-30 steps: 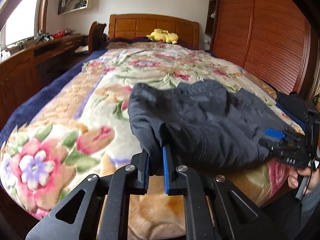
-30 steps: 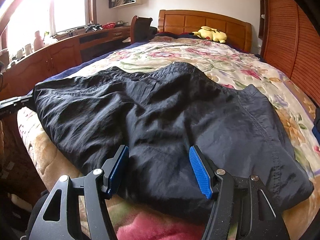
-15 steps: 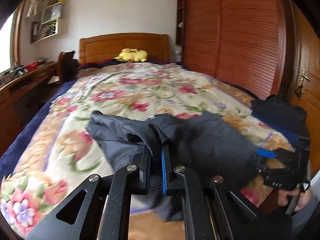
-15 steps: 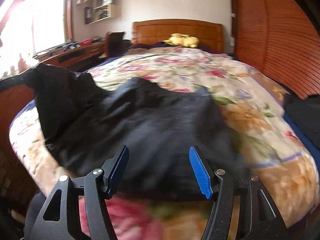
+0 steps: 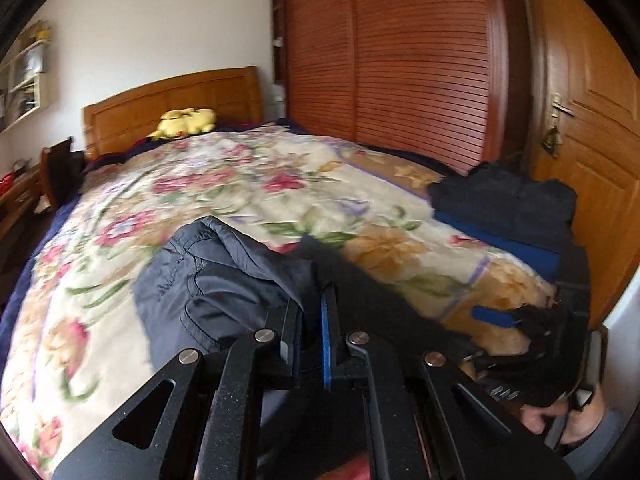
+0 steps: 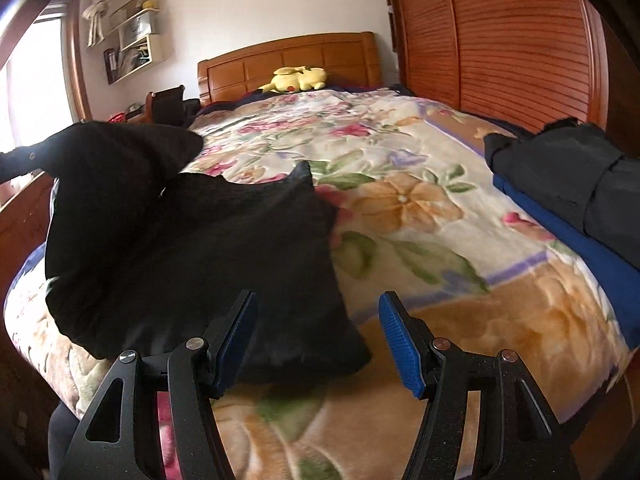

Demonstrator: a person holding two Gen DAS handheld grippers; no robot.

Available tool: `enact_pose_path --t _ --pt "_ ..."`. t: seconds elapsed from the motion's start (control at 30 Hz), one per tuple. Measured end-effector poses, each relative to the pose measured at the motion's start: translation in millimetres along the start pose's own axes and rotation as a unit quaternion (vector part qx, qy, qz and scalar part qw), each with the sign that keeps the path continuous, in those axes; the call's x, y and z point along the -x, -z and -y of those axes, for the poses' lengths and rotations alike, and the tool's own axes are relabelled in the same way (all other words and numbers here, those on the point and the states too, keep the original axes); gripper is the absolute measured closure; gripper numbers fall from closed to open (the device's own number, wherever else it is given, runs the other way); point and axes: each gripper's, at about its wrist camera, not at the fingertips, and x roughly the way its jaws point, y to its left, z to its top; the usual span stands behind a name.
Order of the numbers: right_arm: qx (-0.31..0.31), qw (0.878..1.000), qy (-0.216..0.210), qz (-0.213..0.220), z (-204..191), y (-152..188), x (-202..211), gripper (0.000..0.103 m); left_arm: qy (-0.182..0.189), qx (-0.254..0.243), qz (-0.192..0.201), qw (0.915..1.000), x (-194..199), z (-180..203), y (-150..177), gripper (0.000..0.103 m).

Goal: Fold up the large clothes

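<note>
Left hand-held gripper (image 5: 310,340) tilted down (clamping garment (image 5: 208,280))

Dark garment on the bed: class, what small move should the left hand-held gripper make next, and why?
Probably carry the pinched edge across and lower it onto the flat half. The left hand-held gripper is shut on the dark garment, one side lifted off the floral blanket; the right hand-held gripper is open, holding nothing.

A yellow plush toy (image 6: 295,79) lies by the wooden headboard (image 6: 288,58), beside slatted wardrobe doors (image 5: 400,60).
</note>
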Motion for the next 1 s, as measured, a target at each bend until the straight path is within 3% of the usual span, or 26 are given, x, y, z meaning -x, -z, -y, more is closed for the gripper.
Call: enact_pose_path --t 0.07,0.23,0.37,0.47,0.57,0.6,0.7,0.77,0.83,1.0 --pt "0.000 1.000 0.001 0.002 0.0 0.4 6.4 0.038 0.032 0.002 -0.005 0.9995 -3.6 15.8 -4.7 0.096" --pt "-0.001 1.000 0.001 0.011 2.4 6.5 23.2 0.038 0.064 -0.026 -0.018 0.9974 -4.1 45.3 -2.3 0.096" --pt "-0.004 1.000 0.003 0.013 6.7 9.7 25.6 0.038 0.053 -0.032 -0.063 0.9961 -16.2 45.1 12.9 0.096" --pt "-0.001 1.000 0.004 0.010 5.5 9.3 21.7 0.038 0.047 -0.027 -0.074 0.9958 -17.3 37.4 25.8 0.093" --pt "0.006 1.000 0.003 0.010 0.8 8.8 20.7 0.038 0.058 -0.019 -0.064 0.9961 -5.0 27.0 32.3 0.075" --pt "0.009 1.000 0.003 0.010 -1.4 8.9 20.4 0.038 0.056 -0.017 -0.058 0.9966 -0.2 23.6 32.7 0.064" --pt "0.014 1.000 0.004 0.009 -3.7 6.7 16.5 0.038 0.044 -0.007 -0.040 0.9982 14.5 9.5 34.9 0.059" --pt "0.016 1.000 0.003 0.011 -5.3 5.1 15.6 0.038 0.028 -0.004 -0.030 0.9991 23.3 -3.3 38.6 0.047" --pt "0.017 1.000 0.003 0.018 -6.6 2.1 16.3 0.038 0.013 0.002 -0.020 0.9997 27.0 -15.7 43.2 0.027" --pt "0.019 0.999 -0.004 0.043 -7.8 -8.5 25.9 0.038 -0.006 0.042 -0.008 0.9991 41.7 -54.6 65.8 0.024"
